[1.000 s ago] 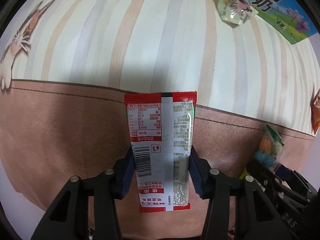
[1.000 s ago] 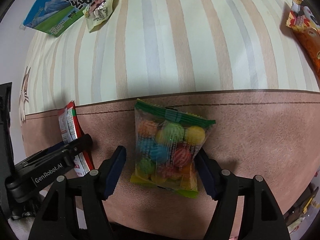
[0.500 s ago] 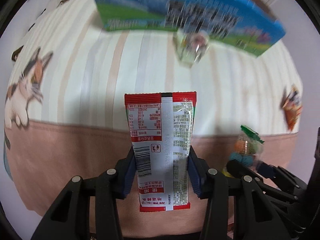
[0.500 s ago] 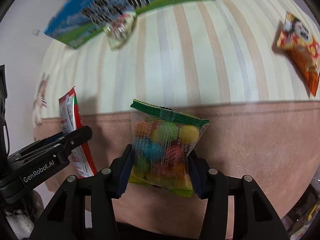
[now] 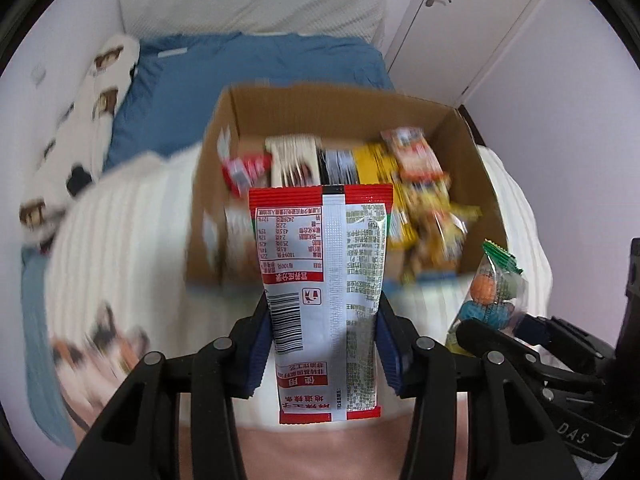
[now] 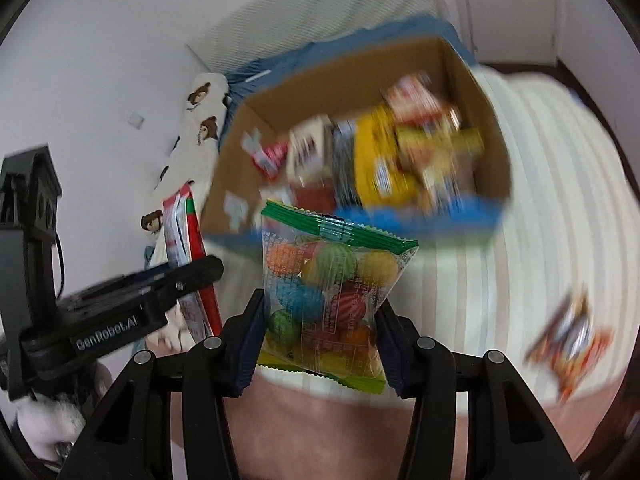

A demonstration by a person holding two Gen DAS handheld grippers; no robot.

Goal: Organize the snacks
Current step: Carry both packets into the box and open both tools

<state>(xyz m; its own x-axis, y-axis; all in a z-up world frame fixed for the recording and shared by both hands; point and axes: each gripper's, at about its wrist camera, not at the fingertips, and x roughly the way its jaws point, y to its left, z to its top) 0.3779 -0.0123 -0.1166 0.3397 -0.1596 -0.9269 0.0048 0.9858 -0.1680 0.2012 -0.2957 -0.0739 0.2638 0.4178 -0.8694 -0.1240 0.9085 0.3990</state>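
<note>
The jaws of the left gripper (image 5: 322,350) are clamped on a tall red-and-white foil sachet printed with a barcode and a nutrition table (image 5: 322,300), gripping its lower half so that most of the packet stands upright above the blue pads. The jaws of the right gripper (image 6: 320,340) are likewise closed on a clear plastic bag with a green crimped top, full of coloured round sweets (image 6: 326,300), which pokes up between its fingers.

Ahead of both sets of jaws, and beyond the held packets, stands an open brown cardboard box (image 5: 476,160) on the striped cream bedspread (image 6: 560,240). It already holds a row of snacks: red, white, black and yellow packs, blurred but clearly lying inside its walls. That suggests a good share of the sorting is done.

What is left, as far as can be seen: the two packets now gripped have yet to go in, and one orange-and-red wrapped snack (image 6: 568,340) lies loose on the bedspread to the right of the right jaws, well apart from the box. Whether more items lie out of view cannot be told.
</note>
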